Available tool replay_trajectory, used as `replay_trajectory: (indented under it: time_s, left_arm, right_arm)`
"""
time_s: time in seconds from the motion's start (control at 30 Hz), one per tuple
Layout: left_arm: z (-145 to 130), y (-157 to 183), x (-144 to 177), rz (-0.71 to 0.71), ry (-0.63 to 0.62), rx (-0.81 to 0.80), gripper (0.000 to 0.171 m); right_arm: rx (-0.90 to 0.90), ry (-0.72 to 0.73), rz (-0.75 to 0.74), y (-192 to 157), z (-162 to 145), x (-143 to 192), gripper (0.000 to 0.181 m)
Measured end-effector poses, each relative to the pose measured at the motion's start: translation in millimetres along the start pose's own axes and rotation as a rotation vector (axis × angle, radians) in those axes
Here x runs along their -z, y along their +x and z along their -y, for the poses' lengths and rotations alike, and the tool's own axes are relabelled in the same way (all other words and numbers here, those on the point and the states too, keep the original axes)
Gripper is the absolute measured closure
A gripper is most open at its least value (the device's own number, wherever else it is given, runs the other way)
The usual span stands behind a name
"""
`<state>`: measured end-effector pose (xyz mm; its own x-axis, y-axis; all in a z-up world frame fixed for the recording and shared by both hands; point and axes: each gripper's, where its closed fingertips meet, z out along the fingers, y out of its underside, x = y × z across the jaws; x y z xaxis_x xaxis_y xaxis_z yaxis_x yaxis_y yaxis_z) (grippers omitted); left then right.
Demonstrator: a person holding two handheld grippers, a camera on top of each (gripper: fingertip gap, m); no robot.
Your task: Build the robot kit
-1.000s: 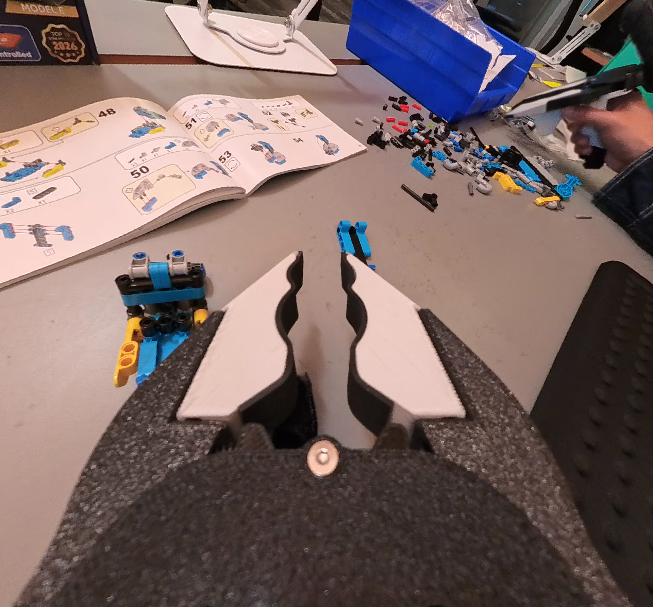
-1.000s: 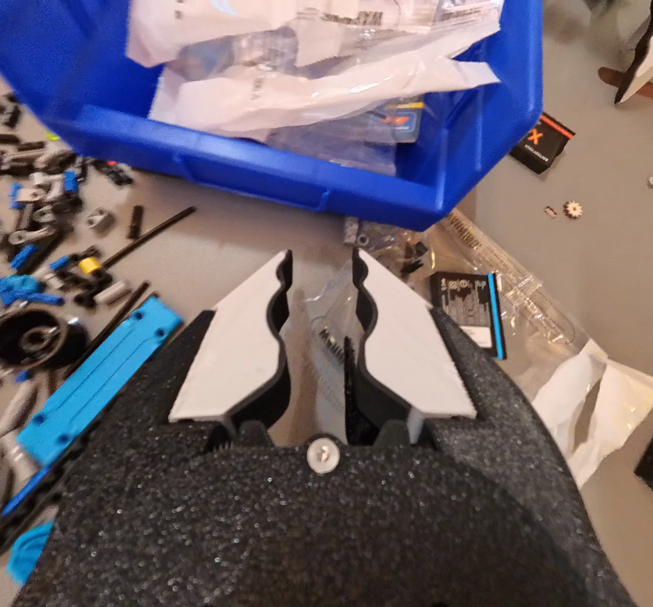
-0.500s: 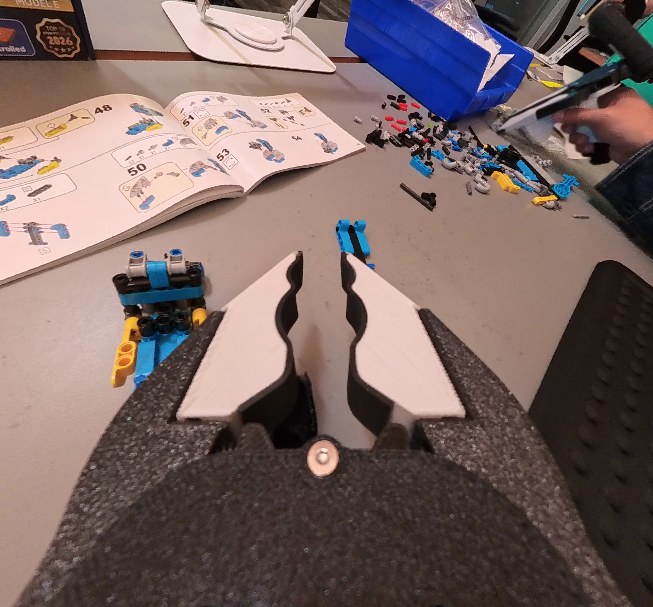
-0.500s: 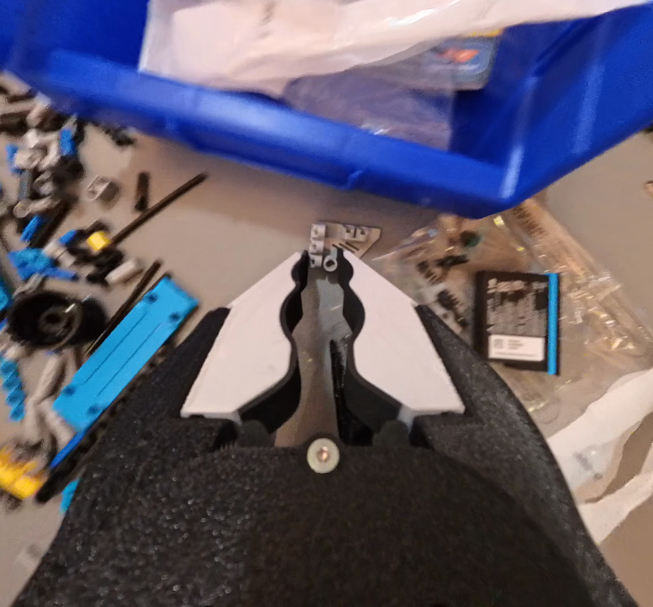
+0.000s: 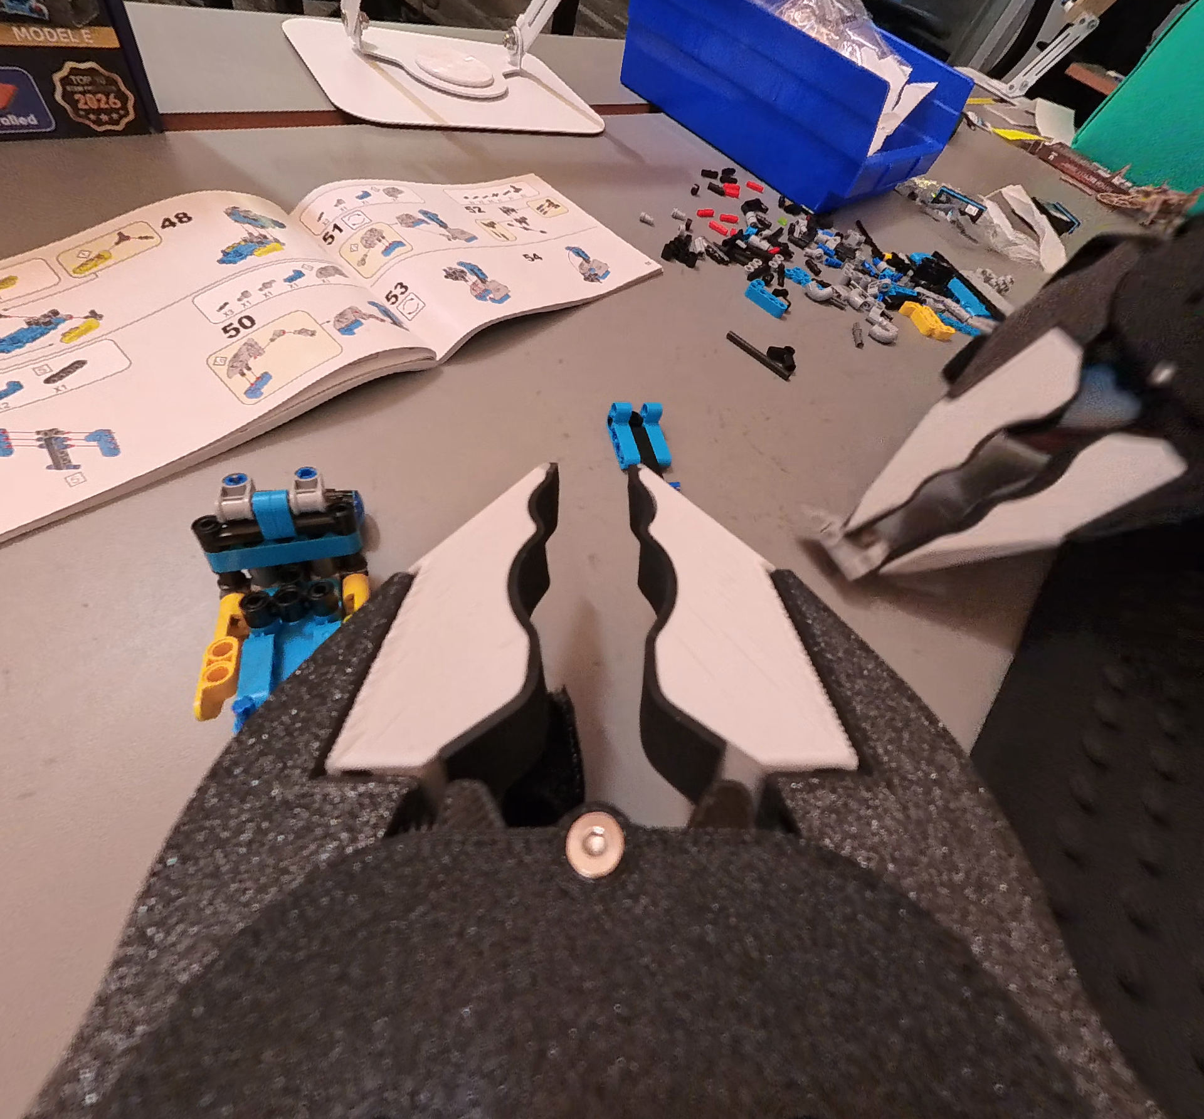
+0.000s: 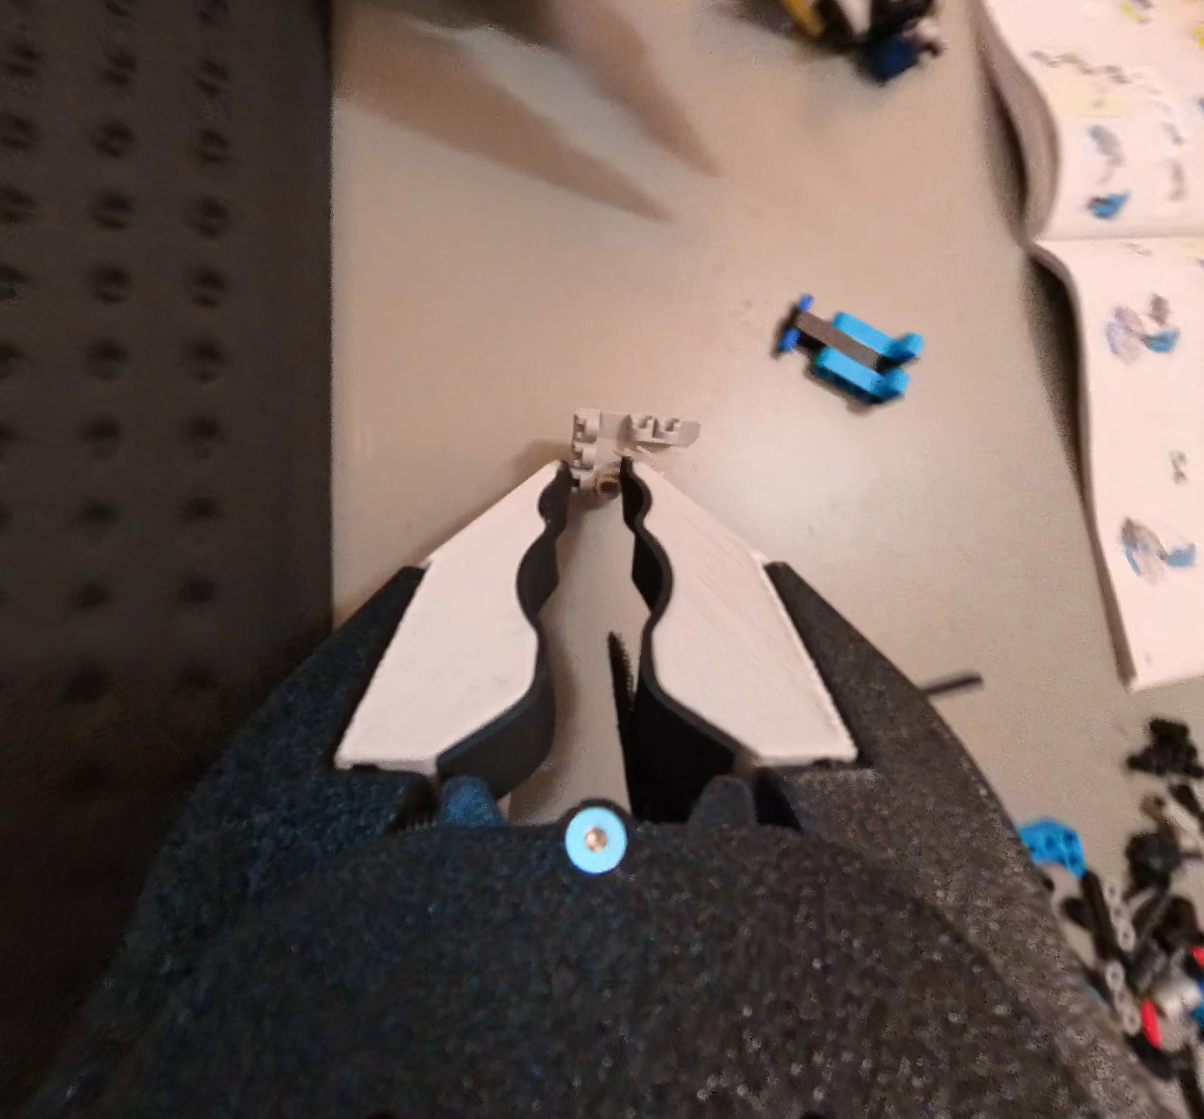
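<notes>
Pinching: right gripper nearly closed on small grey piece, sticking out past fingertips, long axis crosswise.
Left gripper: parted, empty; blue piece just ahead, lengthwise.

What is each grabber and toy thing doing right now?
Left gripper: open, empty, above the grey table.
Right gripper: shut on small grey brick piece.
White instruction booklet: lying open.
Blue plastic bin: holding clear bags.
Blue-black-yellow brick assembly: lying on table.
</notes>
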<state>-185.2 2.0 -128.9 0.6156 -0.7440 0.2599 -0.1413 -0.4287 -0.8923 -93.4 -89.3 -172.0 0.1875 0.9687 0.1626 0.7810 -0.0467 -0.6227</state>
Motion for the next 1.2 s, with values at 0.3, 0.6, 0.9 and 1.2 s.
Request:
replay_trajectory:
  time_s: [0.3, 0.6, 0.9, 1.2]
  left_arm:
    - [-2, 5, 0, -0.022, -0.011, -0.006, 0.151]
    - [-12, 19, -5, -0.070, -0.069, -0.068, 0.151]
    - [-29, 34, -13, -0.091, -0.166, -0.196, 0.154]
    - [-16, 19, -8, -0.045, -0.097, -0.118, 0.154]
  right_arm:
    - [-0.143, 0.125, 0.047, -4, 21, -15, 0.151]
    - [-0.301, 0.229, 0.116, -21, 19, 0, 0.162]
    - [-0.190, 0.126, 0.162, -44, 17, -21, 0.161]
    - [-0.336, 0.203, 0.059, -4, 14, -5, 0.158]
